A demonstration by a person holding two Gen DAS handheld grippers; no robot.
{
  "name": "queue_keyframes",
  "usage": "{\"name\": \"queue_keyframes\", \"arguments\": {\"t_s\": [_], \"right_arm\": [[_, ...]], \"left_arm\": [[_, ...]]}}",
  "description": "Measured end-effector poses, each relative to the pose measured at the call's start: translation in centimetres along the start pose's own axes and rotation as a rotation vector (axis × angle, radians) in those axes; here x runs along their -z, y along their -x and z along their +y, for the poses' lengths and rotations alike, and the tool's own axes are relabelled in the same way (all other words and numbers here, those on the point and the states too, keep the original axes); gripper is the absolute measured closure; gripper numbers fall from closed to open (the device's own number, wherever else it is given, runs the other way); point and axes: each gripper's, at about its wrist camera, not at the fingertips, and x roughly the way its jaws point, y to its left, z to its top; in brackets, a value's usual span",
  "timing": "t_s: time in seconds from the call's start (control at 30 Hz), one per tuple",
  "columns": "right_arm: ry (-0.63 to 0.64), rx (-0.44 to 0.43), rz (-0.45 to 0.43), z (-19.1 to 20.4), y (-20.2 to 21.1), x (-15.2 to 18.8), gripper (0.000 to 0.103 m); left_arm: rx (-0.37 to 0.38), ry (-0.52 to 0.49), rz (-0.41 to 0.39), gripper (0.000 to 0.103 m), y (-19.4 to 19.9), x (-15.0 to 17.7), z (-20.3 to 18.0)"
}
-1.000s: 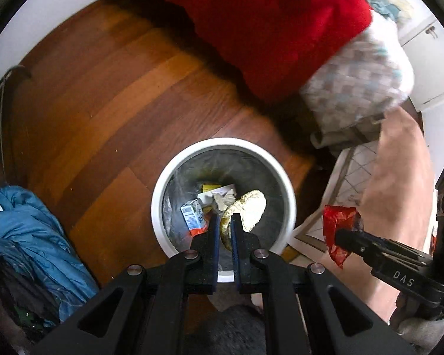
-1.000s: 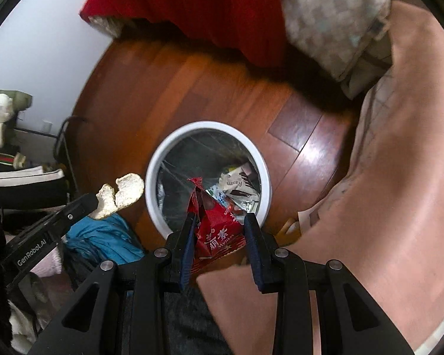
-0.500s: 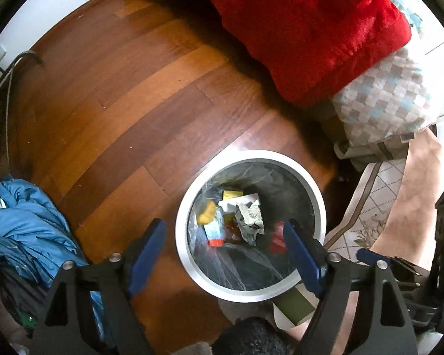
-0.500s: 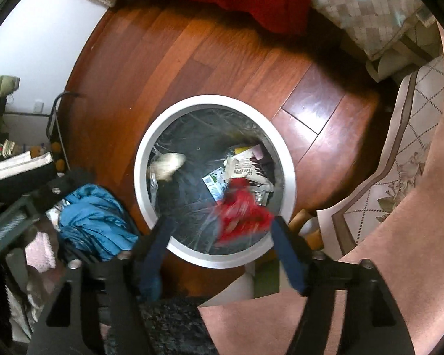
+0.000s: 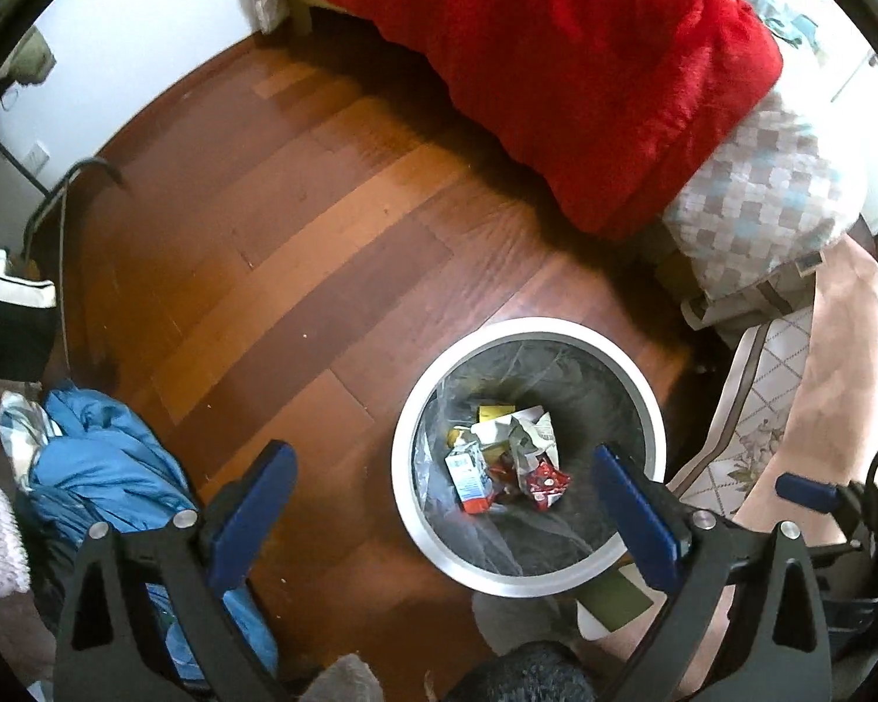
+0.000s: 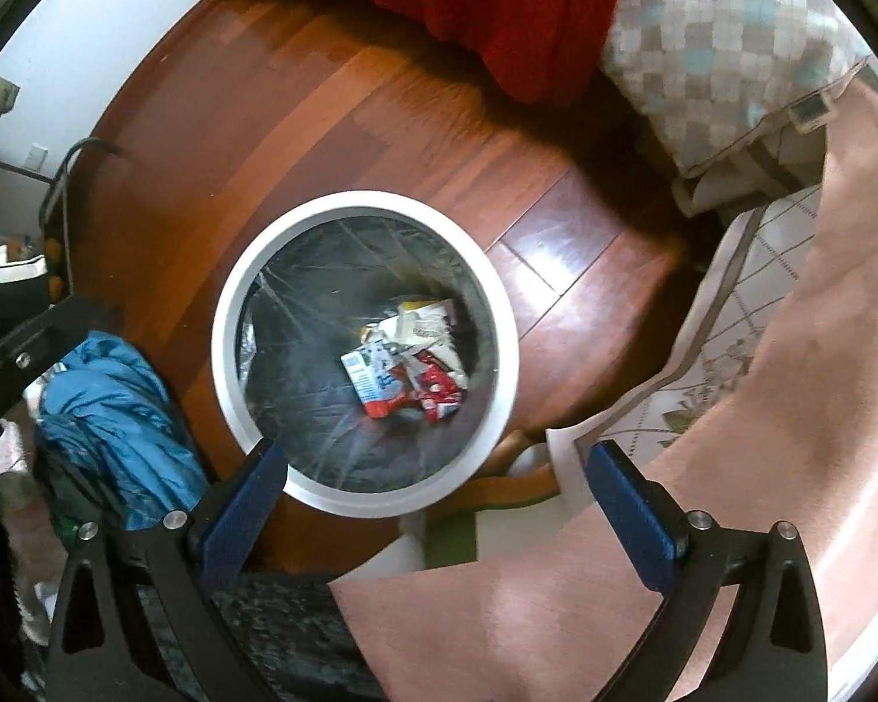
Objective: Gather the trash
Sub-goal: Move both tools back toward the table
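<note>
a round white-rimmed bin (image 5: 407,468) with a clear plastic liner stands upright on the wooden floor. at its bottom lies a heap of trash (image 5: 506,456): a small carton (image 6: 369,377), crumpled printed paper (image 5: 524,430) and a red wrapper (image 6: 439,389), all touching.

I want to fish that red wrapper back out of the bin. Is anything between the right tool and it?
Nothing visible. The right tool hangs open above the trash bin, whose mouth is uncovered, and the red wrapper lies on top of the other litter.
</note>
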Motion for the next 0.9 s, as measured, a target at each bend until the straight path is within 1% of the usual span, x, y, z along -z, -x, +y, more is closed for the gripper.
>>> {"name": "queue_keyframes", "arguments": {"t_s": [0.17, 0.33, 0.5, 0.63, 0.73, 0.83, 0.9], "right_arm": [[-0.015, 0.000, -0.027, -0.2, 1.4, 0.9, 0.000], [-0.025, 0.005, -0.069, -0.2, 3.7, 1.9, 0.000], [-0.021, 0.004, -0.132, 0.1, 7.0, 3.3, 0.000], [-0.017, -0.009, -0.178, 0.3, 9.6, 4.6, 0.000], [-0.014, -0.027, -0.218, 0.4, 11.8, 5.8, 0.000], [-0.024, -0.056, -0.263, 0.3, 14.1, 7.1, 0.000], [-0.040, -0.103, -0.299, 0.1, 15.9, 8.1, 0.000]], "left_arm": [[-0.011, -0.027, -0.027, 0.000, 1.6, 1.1, -0.5], [-0.010, -0.048, -0.061, 0.000, 3.9, 2.2, -0.8], [0.002, -0.053, -0.100, 0.000, 6.4, 2.9, -1.0], [0.005, -0.062, -0.147, 0.000, 9.2, 3.6, -1.3], [0.008, -0.072, -0.189, 0.000, 11.8, 4.1, -1.6], [-0.015, -0.074, -0.216, 0.000, 14.2, 4.5, -2.0], [-0.020, -0.085, -0.254, 0.000, 16.0, 4.7, -2.5]]}}
